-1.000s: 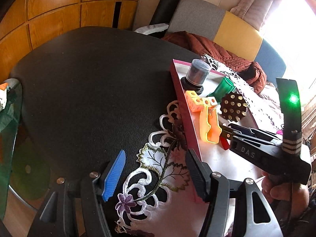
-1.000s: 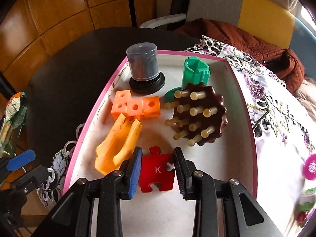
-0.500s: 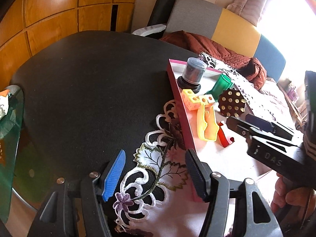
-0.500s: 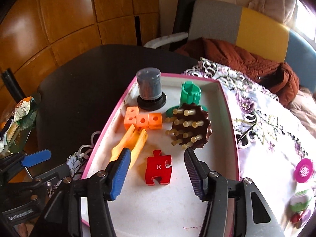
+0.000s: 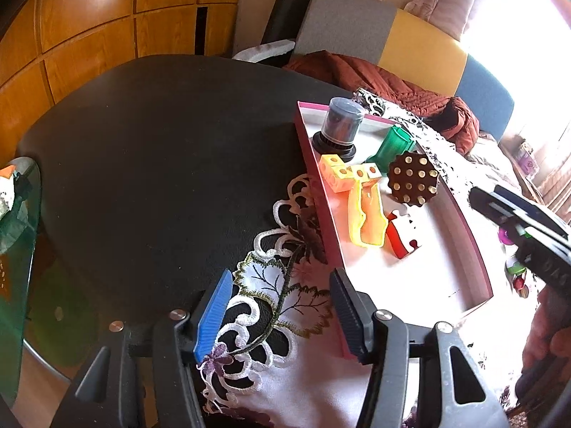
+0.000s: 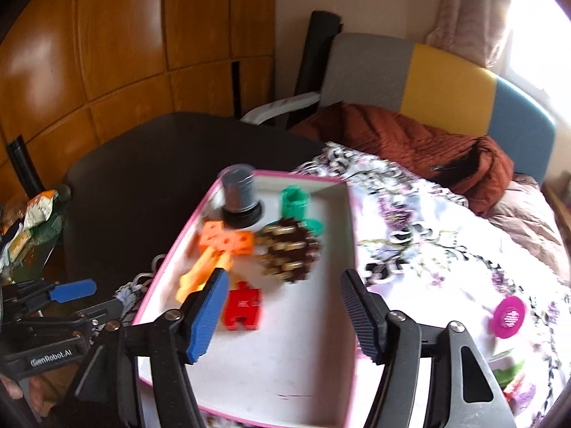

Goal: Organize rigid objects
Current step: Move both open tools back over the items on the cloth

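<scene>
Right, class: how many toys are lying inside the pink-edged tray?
6: a grey canister at the far corner, a green cup beside it, orange cubes, a brown peg disc, a yellow-orange piece and a red puzzle piece nearest. Smaller ones could be hidden.

My left gripper [image 5: 282,312] has one blue ribbed pad, one black, silver screws on black arms. My right gripper [image 6: 283,314] matches; lettering at eight o'clock possibly reads "GenRobot.AI".
</scene>
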Tool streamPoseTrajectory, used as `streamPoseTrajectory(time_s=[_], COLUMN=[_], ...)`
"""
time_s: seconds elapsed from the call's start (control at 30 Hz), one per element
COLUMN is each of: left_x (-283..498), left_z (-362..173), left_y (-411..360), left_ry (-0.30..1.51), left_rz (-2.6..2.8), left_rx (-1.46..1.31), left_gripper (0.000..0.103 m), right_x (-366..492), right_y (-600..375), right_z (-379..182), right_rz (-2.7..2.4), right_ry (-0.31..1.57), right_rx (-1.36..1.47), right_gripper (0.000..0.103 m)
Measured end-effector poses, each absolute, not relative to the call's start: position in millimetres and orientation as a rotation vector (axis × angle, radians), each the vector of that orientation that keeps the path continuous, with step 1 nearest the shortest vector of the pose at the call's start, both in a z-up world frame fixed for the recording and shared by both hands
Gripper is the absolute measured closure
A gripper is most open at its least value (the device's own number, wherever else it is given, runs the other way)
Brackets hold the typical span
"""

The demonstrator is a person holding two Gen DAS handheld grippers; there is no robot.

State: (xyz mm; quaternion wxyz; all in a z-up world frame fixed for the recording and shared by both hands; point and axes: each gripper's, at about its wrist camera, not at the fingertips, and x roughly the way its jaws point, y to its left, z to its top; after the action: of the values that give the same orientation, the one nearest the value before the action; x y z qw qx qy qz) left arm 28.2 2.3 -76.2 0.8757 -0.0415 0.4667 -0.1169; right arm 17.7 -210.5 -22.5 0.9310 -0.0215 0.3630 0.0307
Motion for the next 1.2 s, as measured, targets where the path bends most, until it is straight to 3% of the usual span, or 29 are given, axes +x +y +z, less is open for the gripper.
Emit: streamPoseTrajectory(time_s=[0.5, 0.8, 0.9, 1.2], left_x=[27, 26, 26, 20], left_z=[-64, -32, -24, -17], left_y=[-7, -41, -67, -153], left_ry=[0.946, 0.869, 0.855, 0.868], left_rz=[-0.268, -0.378, -0.437, -0.626], left_rx=[-0.058, 0.003, 0.032, 0.119], left_gripper=[0.046, 0.046, 0.046, 0.046], right_x=[-25, -87, -100, -90], right_y=[-379, -534, -550, -543], right_z=[-13, -37, -37, -42], right_rz=[-0.31, -0.769, -0.794, -0.784], right_ry=[0.769, 0.75, 0.718, 0.766], right_rx=[0.032, 0.431, 0.534, 0.499], right_gripper=[0.024, 0.022, 0.021, 0.018])
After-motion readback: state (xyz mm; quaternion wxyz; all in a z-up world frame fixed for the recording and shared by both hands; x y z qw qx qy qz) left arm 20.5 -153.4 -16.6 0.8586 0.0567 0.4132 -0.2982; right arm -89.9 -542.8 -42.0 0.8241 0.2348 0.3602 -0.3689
